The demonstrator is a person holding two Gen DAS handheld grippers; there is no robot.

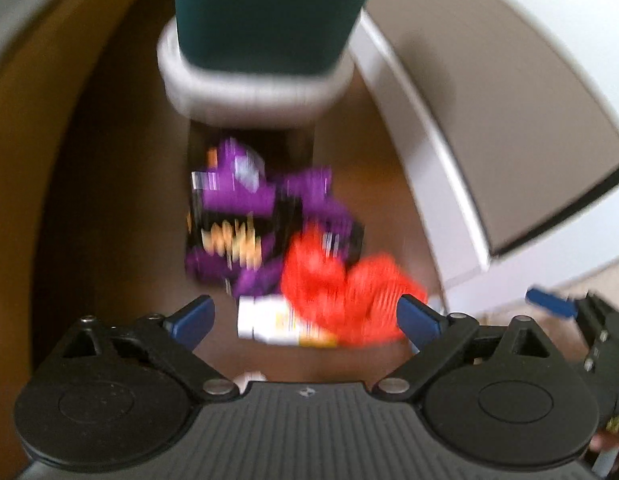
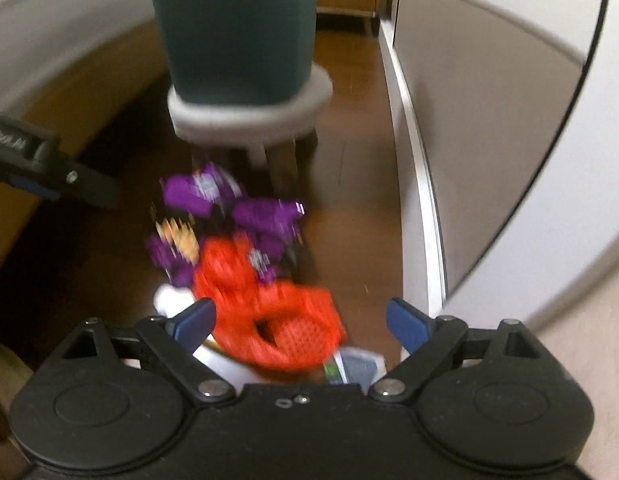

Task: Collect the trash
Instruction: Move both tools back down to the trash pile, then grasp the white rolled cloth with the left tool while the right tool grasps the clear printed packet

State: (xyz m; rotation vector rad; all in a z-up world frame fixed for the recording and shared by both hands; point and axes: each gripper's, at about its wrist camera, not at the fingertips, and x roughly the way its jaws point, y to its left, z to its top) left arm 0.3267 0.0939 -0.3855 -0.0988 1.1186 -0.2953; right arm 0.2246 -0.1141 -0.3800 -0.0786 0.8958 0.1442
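Observation:
A trash pile lies on the brown floor, blurred in both views. It holds a crumpled purple snack bag (image 1: 245, 208) (image 2: 213, 208), a red mesh net (image 1: 341, 284) (image 2: 269, 312) and a white bottle (image 1: 265, 320) (image 2: 169, 300). The right wrist view also shows a white and blue packet (image 2: 357, 366) near the camera. My left gripper (image 1: 307, 316) hangs open above the bottle and net, touching nothing. My right gripper (image 2: 301, 320) is open over the net, its pads clear of it. Each gripper shows at the edge of the other's view.
A dark teal bin (image 1: 269, 12) (image 2: 233, 28) stands on a low grey stool (image 1: 253, 88) (image 2: 249, 116) just behind the pile. A white wall with a baseboard (image 1: 429, 184) (image 2: 421, 200) runs along the right. Tan furniture (image 1: 25, 160) borders the left.

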